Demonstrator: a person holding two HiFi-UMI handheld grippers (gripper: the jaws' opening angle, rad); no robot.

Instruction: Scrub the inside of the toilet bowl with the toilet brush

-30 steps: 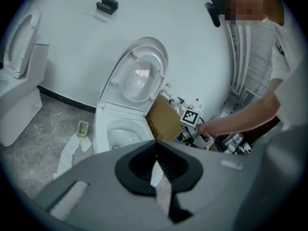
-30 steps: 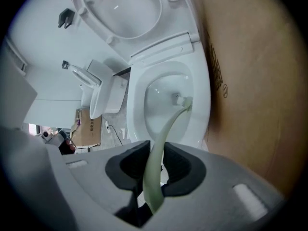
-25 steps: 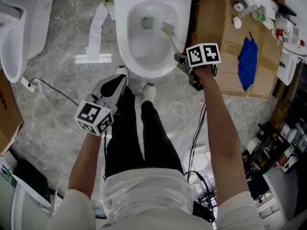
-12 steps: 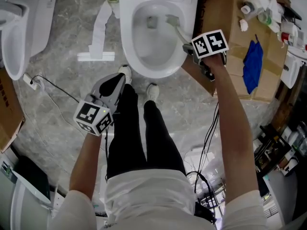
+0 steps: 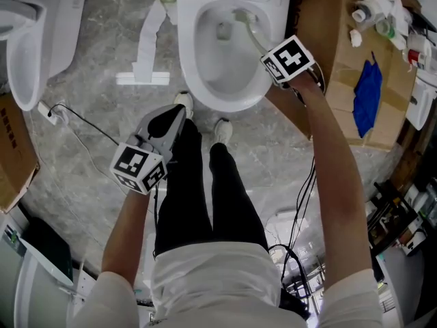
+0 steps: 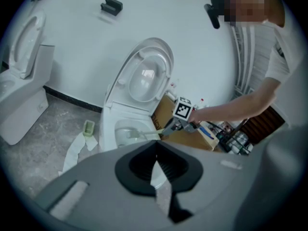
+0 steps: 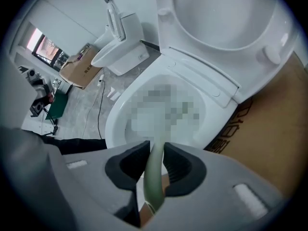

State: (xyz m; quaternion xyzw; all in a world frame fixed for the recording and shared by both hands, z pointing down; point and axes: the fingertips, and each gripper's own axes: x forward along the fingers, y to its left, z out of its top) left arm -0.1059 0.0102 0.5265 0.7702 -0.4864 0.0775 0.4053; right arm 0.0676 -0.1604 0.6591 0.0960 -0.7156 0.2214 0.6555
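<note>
The white toilet bowl point(image 5: 189, 60) stands open at the top of the head view. A pale green toilet brush point(image 5: 251, 31) reaches into it, its head against the far right inner wall. My right gripper point(image 5: 270, 55) hovers over the bowl's right rim, shut on the brush handle point(image 7: 155, 170), which passes between its pads. The brush end is blurred out in the right gripper view. My left gripper point(image 5: 172, 118) hangs near the person's left leg, shut on nothing, well short of the bowl. Its own view shows the toilet point(image 6: 111, 121), the brush point(image 6: 137, 134) and my right gripper point(image 6: 177, 124).
A second toilet point(image 5: 27, 39) stands at far left. A cardboard box point(image 5: 334, 67) with a blue cloth point(image 5: 369, 94) and bottles sits right of the bowl. A paper strip point(image 5: 147, 39) and a cable point(image 5: 75, 121) lie on the floor. The person's shoes point(image 5: 222, 128) sit just before the bowl.
My right gripper has moved farther over the bowl and the brush head has slid from the right wall toward the back. The left gripper has stayed put.
</note>
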